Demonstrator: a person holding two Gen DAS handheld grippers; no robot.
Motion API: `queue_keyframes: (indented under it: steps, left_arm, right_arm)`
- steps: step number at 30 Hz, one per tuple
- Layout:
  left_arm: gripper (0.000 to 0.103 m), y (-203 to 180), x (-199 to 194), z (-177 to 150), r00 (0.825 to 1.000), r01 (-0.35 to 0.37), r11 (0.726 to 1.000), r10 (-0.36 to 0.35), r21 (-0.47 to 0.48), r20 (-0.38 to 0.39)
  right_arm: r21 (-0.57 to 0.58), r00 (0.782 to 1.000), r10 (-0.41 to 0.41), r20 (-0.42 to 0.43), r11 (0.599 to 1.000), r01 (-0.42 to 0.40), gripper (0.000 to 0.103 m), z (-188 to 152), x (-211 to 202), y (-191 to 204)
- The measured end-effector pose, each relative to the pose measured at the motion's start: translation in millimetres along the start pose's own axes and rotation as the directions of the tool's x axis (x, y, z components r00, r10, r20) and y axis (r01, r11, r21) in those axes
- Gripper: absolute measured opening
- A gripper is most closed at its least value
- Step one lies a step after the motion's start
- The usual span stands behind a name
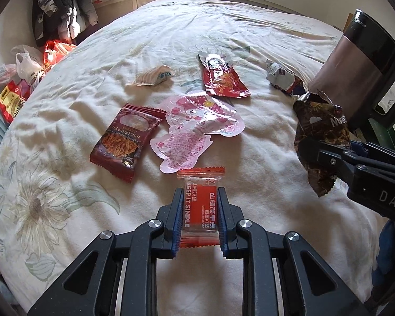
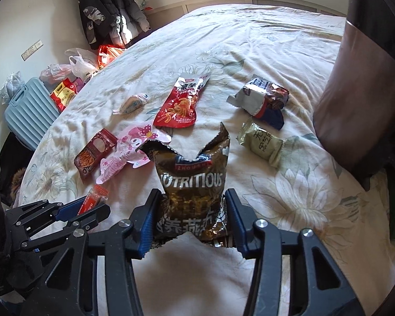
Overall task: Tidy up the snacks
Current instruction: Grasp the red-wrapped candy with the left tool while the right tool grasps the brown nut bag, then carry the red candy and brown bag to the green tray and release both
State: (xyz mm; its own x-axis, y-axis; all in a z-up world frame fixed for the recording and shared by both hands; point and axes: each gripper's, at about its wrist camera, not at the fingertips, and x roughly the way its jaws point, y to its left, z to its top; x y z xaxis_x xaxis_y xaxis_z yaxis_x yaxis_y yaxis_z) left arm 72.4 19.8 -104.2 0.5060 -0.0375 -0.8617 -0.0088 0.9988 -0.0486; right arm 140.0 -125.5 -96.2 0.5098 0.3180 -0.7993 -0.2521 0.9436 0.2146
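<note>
Left gripper [image 1: 200, 220] clamps orange packet [image 1: 200, 205] printed "KEEP IT SIMPLE"; right gripper [image 2: 191, 220] clamps brown bag [image 2: 194, 184] reading "NUTRITIOUS", above floral bedsheet [image 2: 289, 197].

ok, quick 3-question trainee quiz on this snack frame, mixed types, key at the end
1. True or false: the left claw is shut on the orange-red fruit bar.
2. What does the right claw hold? A) pink character pouch B) brown NUTRITIOUS bag C) green packet
3. Fill in: the snacks lie on a floral ____.

Key:
1. True, pads press both its sides.
2. B; the pink character pouch and green packet lie loose.
3. Bedspread.
</note>
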Motion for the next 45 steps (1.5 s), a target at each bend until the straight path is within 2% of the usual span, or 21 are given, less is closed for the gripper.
queue_keyframes:
  steps: [4,13,23,28,35,39,42,45]
  left_arm:
    - [0.020,-7,-21,7,0.999,-0.021,1.000,0.021,0.017,0.033]
    - [0.020,-45,-50,11,0.999,0.005,0.997,-0.010,0.083,0.053]
    - [0.020,-139,-58,9,0.998,0.055,0.965,-0.062,0.256,0.019]
    - [0.020,-203,-55,12,0.993,0.113,0.923,-0.115,0.368,-0.017]
    - [0.020,-298,-48,21,0.979,0.187,0.824,-0.200,0.535,-0.034]
    - [0.020,-346,-38,31,0.970,0.215,0.776,-0.241,0.592,-0.035]
    - [0.020,-380,-24,42,0.967,0.210,0.756,-0.255,0.620,-0.017]
    - [0.020,-407,-6,55,0.967,0.193,0.756,-0.253,0.625,0.006]
  right_arm:
    - [0.017,1.000,-0.002,0.031,1.000,0.001,0.100,-7,-27,-4]
    - [0.080,0.995,-0.033,0.090,0.996,0.026,0.100,-37,-84,-38]
    - [0.186,0.983,-0.143,0.114,0.975,0.120,0.100,-74,-129,-123]
    - [0.269,0.966,-0.224,0.128,0.946,0.183,0.100,-86,-149,-181]
    - [0.348,0.928,-0.336,0.159,0.899,0.265,0.100,-80,-171,-262]
    - [0.379,0.908,-0.384,0.170,0.875,0.299,0.100,-69,-174,-303]
    - [0.378,0.896,-0.409,0.173,0.868,0.323,0.100,-59,-168,-325]
    - [0.383,0.889,-0.426,0.169,0.859,0.339,0.100,-50,-158,-344]
